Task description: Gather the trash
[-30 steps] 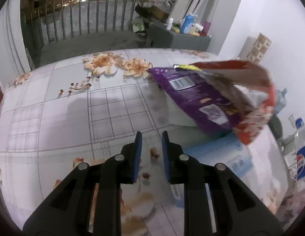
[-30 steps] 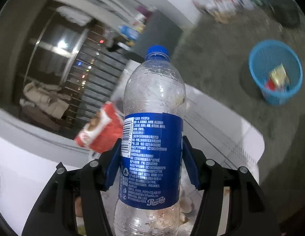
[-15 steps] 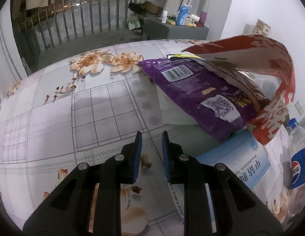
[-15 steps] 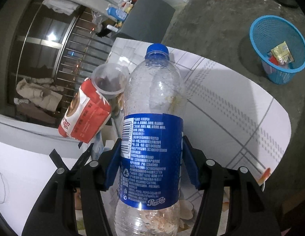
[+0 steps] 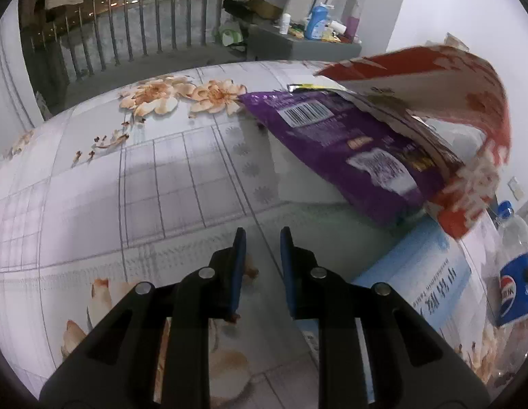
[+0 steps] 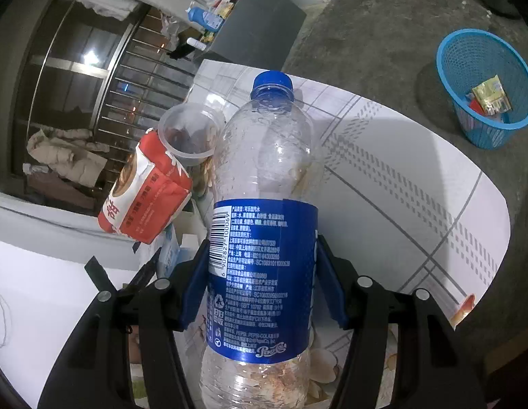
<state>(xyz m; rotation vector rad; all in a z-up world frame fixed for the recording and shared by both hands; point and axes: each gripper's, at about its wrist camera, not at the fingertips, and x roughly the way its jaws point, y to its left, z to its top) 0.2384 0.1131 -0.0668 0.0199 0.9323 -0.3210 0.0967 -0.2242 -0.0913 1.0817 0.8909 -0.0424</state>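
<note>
Partway, by the look of it. Right gripper (image 6: 262, 283), bottom centre of its view: pads clamped on the blue label of an empty plastic bottle (image 6: 264, 204), held over the tabletop (image 6: 400, 187). Left gripper (image 5: 260, 255), bottom centre: jaws narrowly apart, nothing between them. Beyond it, upper right, a purple wrapper (image 5: 335, 143) and red bag (image 5: 468, 119) wait. Far upper right on the floor, the blue basket (image 6: 485, 78) already holds what seems to be a few wrappers.
</note>
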